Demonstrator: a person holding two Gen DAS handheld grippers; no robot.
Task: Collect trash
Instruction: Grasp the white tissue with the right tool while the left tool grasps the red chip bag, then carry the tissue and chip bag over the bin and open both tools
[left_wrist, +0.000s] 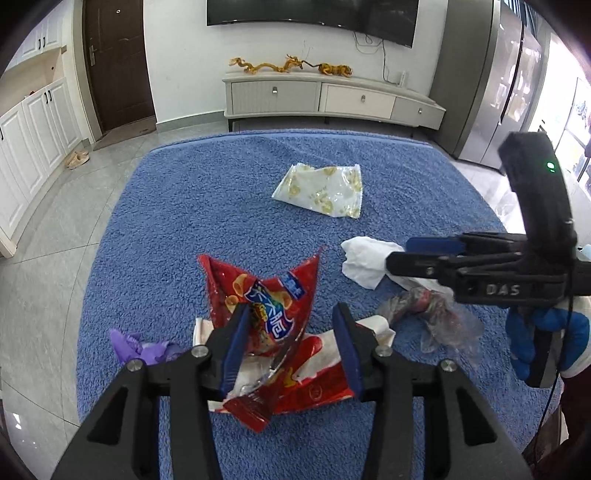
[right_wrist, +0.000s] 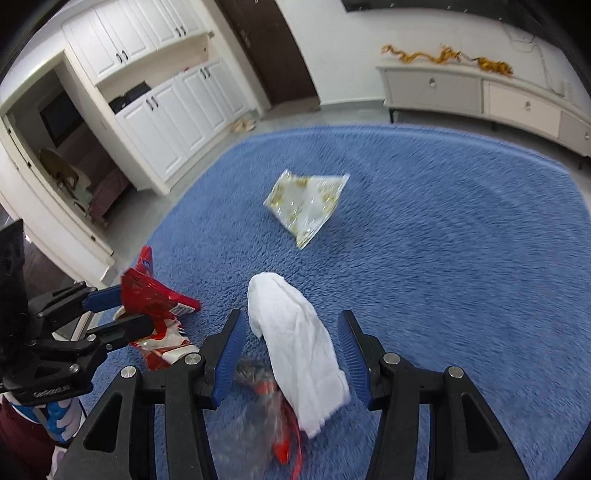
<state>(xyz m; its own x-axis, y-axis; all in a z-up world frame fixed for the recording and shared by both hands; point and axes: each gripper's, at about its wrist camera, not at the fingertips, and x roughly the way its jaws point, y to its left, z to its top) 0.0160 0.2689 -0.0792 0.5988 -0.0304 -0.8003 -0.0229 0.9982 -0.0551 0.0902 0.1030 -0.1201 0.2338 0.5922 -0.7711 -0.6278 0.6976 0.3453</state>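
A red snack bag (left_wrist: 264, 299) lies on the blue rug (left_wrist: 221, 206), over a red-and-white wrapper (left_wrist: 314, 391). My left gripper (left_wrist: 290, 354) is open with its jaws on either side of the red bag; it also shows in the right wrist view (right_wrist: 122, 314). A white crumpled tissue (right_wrist: 295, 347) lies over a clear plastic wrapper (right_wrist: 258, 421). My right gripper (right_wrist: 291, 354) is open around the tissue, seen from the side in the left wrist view (left_wrist: 406, 254). A white-and-gold packet (left_wrist: 321, 190) lies farther off. A purple scrap (left_wrist: 136, 347) lies at the left.
A grey TV cabinet (left_wrist: 332, 98) stands beyond the rug, under a wall television. White cupboards (left_wrist: 33, 125) line the left wall, with slippers (left_wrist: 77, 158) on the tiled floor. A steel fridge (left_wrist: 491, 85) stands at the right.
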